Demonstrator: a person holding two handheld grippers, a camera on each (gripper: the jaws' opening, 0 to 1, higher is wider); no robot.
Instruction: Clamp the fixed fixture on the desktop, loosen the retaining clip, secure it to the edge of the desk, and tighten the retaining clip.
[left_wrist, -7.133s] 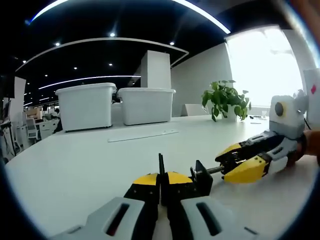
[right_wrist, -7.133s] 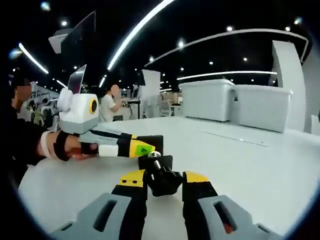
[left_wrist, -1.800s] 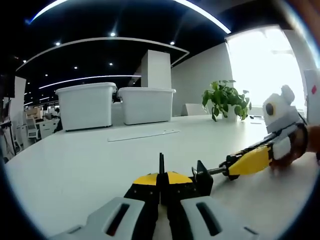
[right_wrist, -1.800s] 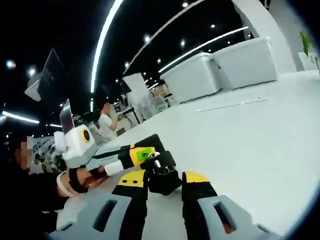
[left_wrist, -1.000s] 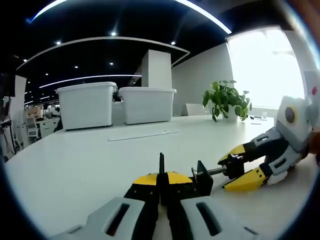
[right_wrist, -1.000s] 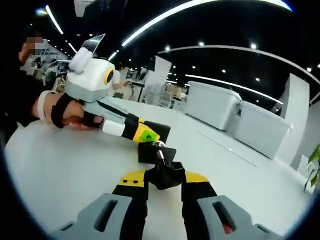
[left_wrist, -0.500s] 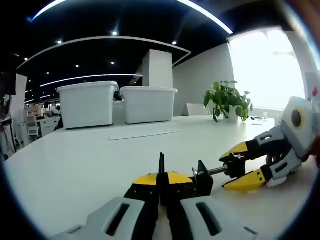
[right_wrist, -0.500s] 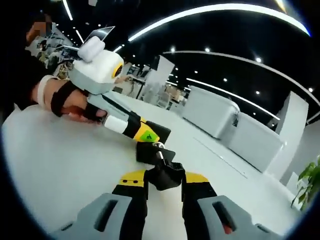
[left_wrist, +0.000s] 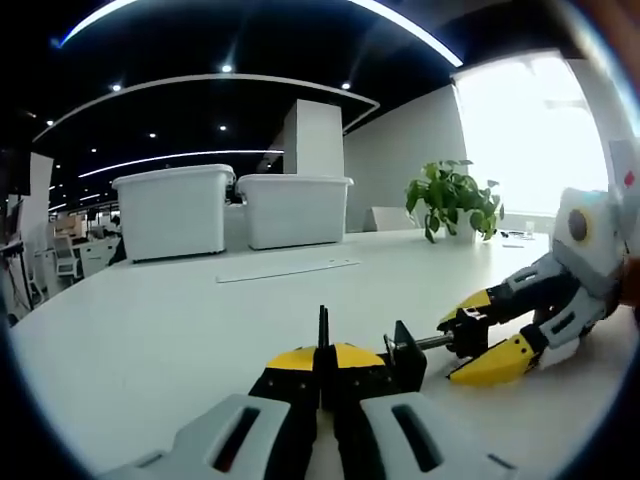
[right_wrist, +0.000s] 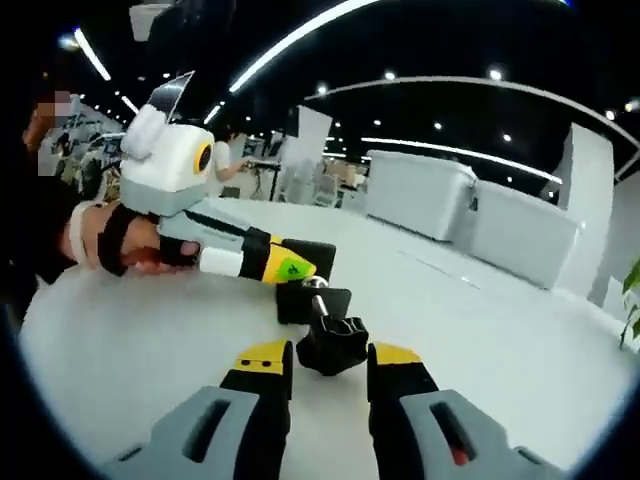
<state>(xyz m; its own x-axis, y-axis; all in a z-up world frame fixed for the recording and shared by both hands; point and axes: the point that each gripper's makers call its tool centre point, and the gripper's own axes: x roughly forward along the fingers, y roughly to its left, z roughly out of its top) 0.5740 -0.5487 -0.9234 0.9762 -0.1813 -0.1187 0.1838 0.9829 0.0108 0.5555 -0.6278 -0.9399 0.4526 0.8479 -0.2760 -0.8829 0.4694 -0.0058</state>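
Since half a second ago: right gripper (right_wrist: 328, 385) has spread its fingers off the black knob (right_wrist: 331, 352); knob now sits loose between the tips.
Meaning: probably re-gripping between turns; loosening looks unfinished.
Left gripper (left_wrist: 323, 372): fingers stay pinched narrow on the fixture (left_wrist: 405, 352)'s thin plate, holding it down on the desk (left_wrist: 150, 330).
Hidden: screw travel, clip gap; desk edge unclear.
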